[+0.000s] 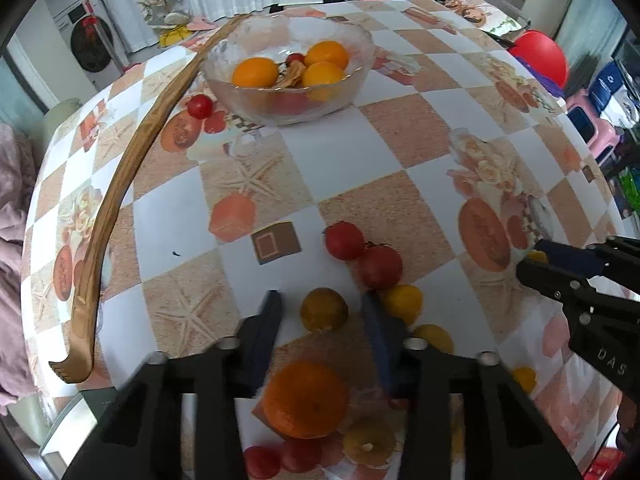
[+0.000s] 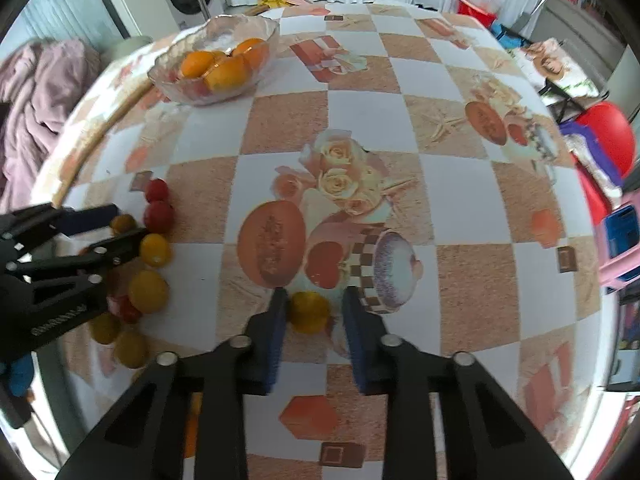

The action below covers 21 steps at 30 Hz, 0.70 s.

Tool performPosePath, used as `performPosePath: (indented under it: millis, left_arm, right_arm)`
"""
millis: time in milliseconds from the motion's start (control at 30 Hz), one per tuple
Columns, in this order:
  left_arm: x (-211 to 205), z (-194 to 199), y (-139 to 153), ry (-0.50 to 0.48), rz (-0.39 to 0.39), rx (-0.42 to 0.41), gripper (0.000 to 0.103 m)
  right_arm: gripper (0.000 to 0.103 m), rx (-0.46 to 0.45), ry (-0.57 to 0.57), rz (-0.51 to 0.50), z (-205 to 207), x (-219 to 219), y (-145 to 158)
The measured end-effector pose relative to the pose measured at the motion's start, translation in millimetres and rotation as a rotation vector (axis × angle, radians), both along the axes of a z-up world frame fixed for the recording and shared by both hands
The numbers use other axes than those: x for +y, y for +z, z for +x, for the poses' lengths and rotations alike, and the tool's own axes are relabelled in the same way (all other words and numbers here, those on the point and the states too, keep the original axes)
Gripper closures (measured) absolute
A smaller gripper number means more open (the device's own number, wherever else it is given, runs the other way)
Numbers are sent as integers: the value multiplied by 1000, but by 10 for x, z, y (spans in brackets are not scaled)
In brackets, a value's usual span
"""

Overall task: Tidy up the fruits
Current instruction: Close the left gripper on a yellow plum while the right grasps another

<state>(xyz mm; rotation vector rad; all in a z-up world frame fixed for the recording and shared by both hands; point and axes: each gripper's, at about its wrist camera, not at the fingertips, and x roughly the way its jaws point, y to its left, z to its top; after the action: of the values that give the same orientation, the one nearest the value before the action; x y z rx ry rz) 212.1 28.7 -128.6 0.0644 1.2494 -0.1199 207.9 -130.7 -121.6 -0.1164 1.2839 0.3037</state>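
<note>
Between the spread fingers of the left hand-held gripper (image 1: 322, 308) lies a yellow tomato (image 1: 324, 309) on the surface (image 1: 400, 152); the right hand-held gripper (image 2: 314, 308), also released, frames another yellow tomato (image 2: 309, 312), untouched.

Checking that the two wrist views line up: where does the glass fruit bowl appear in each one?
Left wrist: glass fruit bowl sits top centre, holding oranges, beside the wooden back scratcher.
Right wrist: glass fruit bowl sits upper left, near the table edge.
Shared landmark: the printed papaya half on the tablecloth, at right in the left view, centre in the right view.
</note>
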Motion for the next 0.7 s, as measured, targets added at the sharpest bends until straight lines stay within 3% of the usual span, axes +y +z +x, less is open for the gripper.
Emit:
performPosePath:
  millis: [233,700]
  left_arm:
    - [-78,-141,70,16,-50,4,80]
    - [186,-554,463,121,-111,-51,80]
  right_arm:
    - [80,48,-72,113,-58,-218,38]
    - [80,68,-65,147,-303,-169,252]
